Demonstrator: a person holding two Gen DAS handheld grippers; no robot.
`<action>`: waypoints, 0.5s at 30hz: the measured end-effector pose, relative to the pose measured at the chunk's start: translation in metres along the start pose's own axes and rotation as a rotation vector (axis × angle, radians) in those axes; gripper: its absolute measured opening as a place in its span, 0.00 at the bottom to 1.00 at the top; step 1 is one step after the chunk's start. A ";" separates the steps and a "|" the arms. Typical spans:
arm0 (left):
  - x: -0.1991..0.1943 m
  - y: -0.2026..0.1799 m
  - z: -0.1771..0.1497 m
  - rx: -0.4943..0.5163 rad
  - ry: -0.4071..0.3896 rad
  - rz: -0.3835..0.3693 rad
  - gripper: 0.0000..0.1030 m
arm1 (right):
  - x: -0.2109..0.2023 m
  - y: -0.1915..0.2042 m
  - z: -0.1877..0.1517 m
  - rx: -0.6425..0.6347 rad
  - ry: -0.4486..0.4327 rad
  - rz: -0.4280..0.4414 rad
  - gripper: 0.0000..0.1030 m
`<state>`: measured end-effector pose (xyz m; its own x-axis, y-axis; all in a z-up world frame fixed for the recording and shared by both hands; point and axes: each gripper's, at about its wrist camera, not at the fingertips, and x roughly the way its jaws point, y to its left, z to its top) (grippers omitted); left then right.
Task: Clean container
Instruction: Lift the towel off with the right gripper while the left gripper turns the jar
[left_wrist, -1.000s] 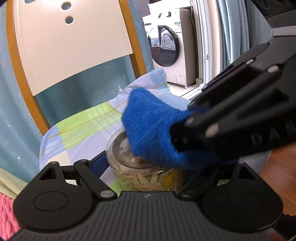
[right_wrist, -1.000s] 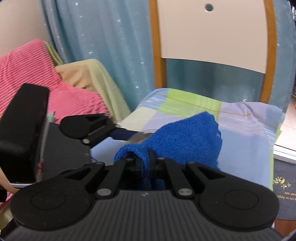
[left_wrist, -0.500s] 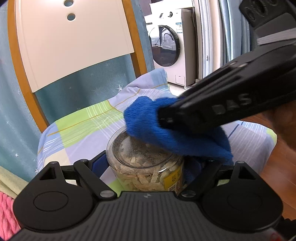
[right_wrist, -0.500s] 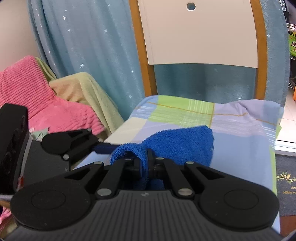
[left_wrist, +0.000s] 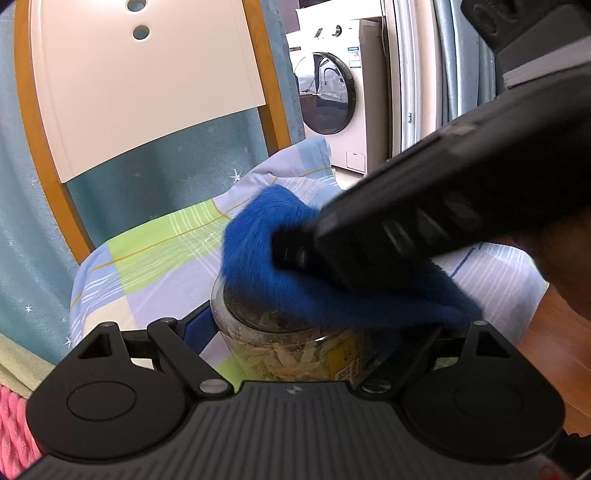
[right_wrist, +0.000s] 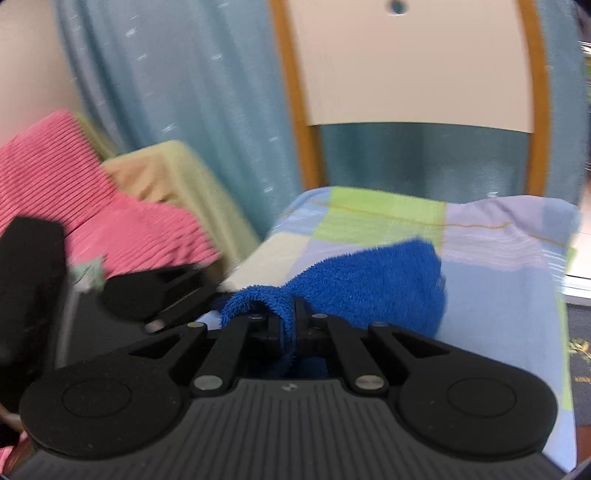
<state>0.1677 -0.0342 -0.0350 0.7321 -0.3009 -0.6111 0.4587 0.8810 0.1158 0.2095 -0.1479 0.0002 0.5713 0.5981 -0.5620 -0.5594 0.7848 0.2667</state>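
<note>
Checked cushion (left_wrist: 155, 254) on chair | left hand-held gripper (left_wrist: 295, 343) clamps jar (left_wrist: 291, 347) | right hand-held gripper (right_wrist: 291, 325) pinches blue cloth (right_wrist: 369, 280) over jar top

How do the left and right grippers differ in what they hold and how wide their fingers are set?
The left gripper holds the clear jar of pale flakes, while the right gripper pinches a blue towel. The left gripper's fingers are spread wide around the jar; the right gripper's fingers are nearly closed on a thin fold. The left gripper steadies the jar; the right gripper presses the towel onto its top. Both are black.
</note>
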 end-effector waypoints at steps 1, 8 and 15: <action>0.000 0.000 0.000 0.005 0.001 -0.001 0.83 | -0.003 -0.004 0.000 0.020 -0.005 -0.013 0.01; 0.000 0.002 0.004 0.020 0.024 -0.019 0.84 | -0.040 -0.017 -0.003 0.089 -0.076 -0.120 0.02; -0.006 0.002 0.012 0.042 0.055 -0.026 0.87 | -0.063 -0.032 -0.011 0.121 -0.085 -0.197 0.02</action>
<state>0.1703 -0.0346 -0.0218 0.6917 -0.3017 -0.6561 0.4988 0.8566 0.1320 0.1854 -0.2126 0.0184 0.7132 0.4391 -0.5463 -0.3593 0.8983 0.2530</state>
